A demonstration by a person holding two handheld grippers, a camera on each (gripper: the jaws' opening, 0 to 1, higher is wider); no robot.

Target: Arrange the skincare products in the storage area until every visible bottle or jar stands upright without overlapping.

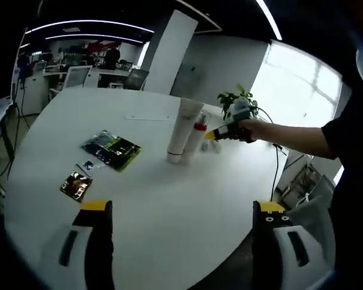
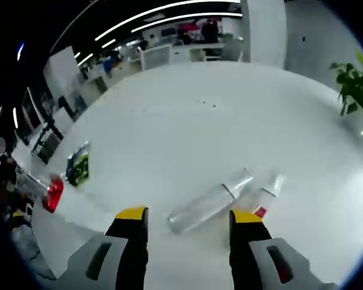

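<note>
A white tube and red-capped bottle stand upright on the table. Two clear bottles lie flat. The right gripper hovers over them, spread; the left gripper is spread, empty.

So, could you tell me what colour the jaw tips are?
Yellow, on dark jaws; clearest in the right gripper view, beside the lying clear bottle.

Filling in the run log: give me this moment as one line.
right gripper: open, over lying clear plastic bottle | left gripper: open, empty | tall white tube: upright | white table
</note>
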